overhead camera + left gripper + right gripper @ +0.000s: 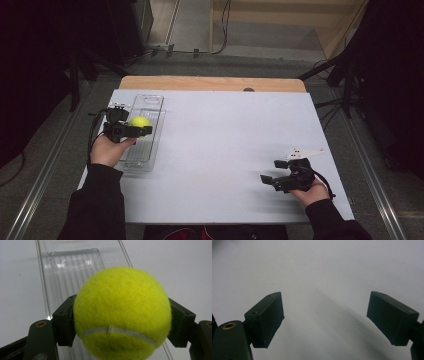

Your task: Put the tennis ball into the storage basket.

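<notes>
High view first, from the left: the left hand-held gripper point(141, 130) sits at the left side of the white tabletop point(225, 150), over a clear plastic tray point(150, 102) that runs from near to far along that edge. Its jaws are clamped on a yellow-green tennis ball point(139, 121), one pad on each side, and the ball hangs above the middle stretch of the tray; whether it touches the tray floor cannot be told from here, since the gripper body and the person's left hand point(107, 149) cover the near part of the tray. In the left gripper view the tennis ball point(122, 313) takes up most of the frame, its white seam curving low across the front, and its bottom is cut off by the lower edge. Both pads are half hidden behind the ball. The ribbed tray point(72, 272) stretches away behind it, its far rim blurred.

Farther right, well apart from the tray, the right hand-held gripper point(267, 180) rests low near the right near corner, jaws spread and holding nothing. In the right gripper view its jaws stand wide over bare tabletop point(324, 277), soft and out of focus.
</notes>
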